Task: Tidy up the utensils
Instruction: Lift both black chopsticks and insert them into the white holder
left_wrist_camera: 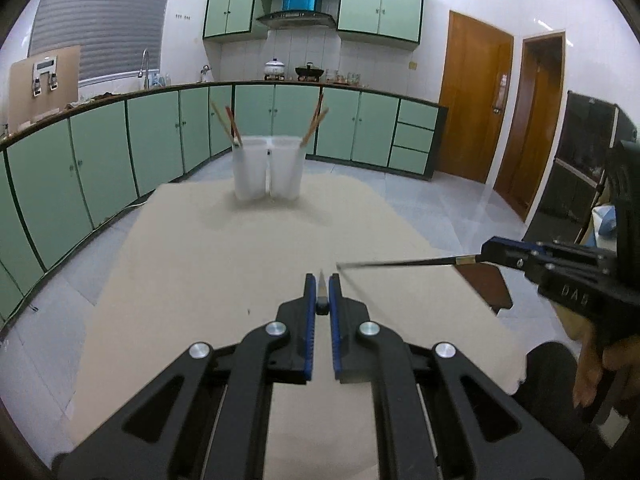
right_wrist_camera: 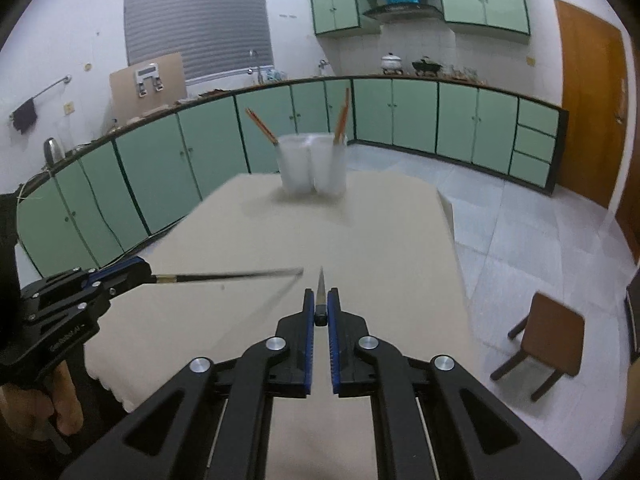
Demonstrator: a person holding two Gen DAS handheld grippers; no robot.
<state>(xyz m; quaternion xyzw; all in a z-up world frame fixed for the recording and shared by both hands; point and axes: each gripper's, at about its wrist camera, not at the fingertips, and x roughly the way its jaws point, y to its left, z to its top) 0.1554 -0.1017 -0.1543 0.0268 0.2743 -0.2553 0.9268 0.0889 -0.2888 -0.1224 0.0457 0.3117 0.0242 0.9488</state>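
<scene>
Two white translucent cups stand side by side at the table's far end: the left cup [left_wrist_camera: 250,168] [right_wrist_camera: 295,164] and the right cup [left_wrist_camera: 285,168] [right_wrist_camera: 329,163]. Each holds reddish-brown chopsticks [left_wrist_camera: 229,124] [right_wrist_camera: 341,118]. My left gripper [left_wrist_camera: 322,286] is shut on a dark chopstick [left_wrist_camera: 322,282] with a silver tip, held above the table; in the right wrist view it [right_wrist_camera: 148,274] points right, chopstick [right_wrist_camera: 232,276] blurred. My right gripper [right_wrist_camera: 320,298] is shut on a matching chopstick [right_wrist_camera: 320,286]; in the left wrist view it [left_wrist_camera: 480,256] points its chopstick [left_wrist_camera: 400,263] left.
The beige table [left_wrist_camera: 224,264] [right_wrist_camera: 380,240] stretches ahead to the cups. Green kitchen cabinets [left_wrist_camera: 152,136] run behind it. A brown stool [right_wrist_camera: 548,334] stands on the tiled floor to the right. Wooden doors [left_wrist_camera: 472,100] are at the far right.
</scene>
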